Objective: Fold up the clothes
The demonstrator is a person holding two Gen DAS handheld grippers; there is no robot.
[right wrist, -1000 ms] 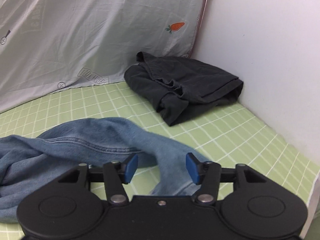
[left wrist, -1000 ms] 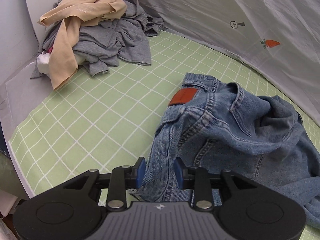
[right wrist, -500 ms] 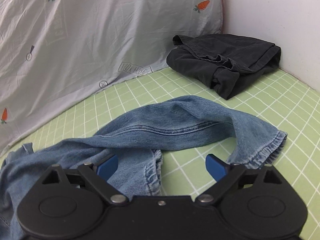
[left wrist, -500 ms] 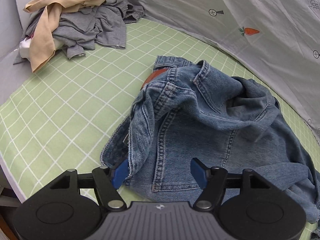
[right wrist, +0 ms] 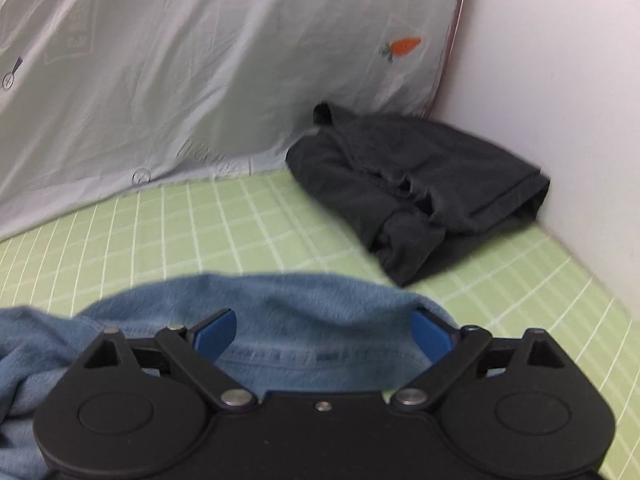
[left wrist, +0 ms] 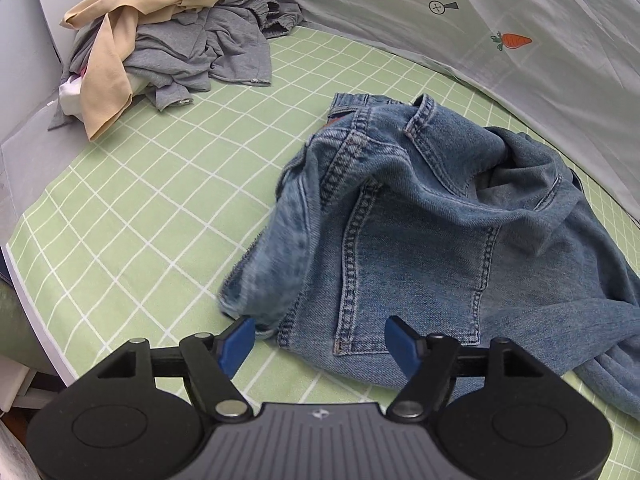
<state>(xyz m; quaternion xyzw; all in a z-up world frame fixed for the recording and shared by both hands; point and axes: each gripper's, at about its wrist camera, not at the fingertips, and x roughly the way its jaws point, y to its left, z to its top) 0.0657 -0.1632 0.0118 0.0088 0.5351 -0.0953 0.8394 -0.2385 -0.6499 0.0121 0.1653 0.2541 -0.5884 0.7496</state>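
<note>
On the green checked sheet (left wrist: 132, 216), both tongs gape and the left gripper (left wrist: 320, 342) is opening wider, neither it nor the right gripper (right wrist: 324, 334) holding the bunched jeans (left wrist: 440, 232), risking crooked folds.

Black hand-held gripper (left wrist: 320, 340), blue pads (left wrist: 238, 338)

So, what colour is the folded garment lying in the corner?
Dark charcoal grey, nearly black. The folded garment shows best in the right wrist view.

I count one crumpled blue denim jeans (left wrist: 440, 232), one folded black garment (right wrist: 416, 188), one tan garment (left wrist: 132, 12), and perhaps two grey garments (left wrist: 200, 48) heaped together.
</note>
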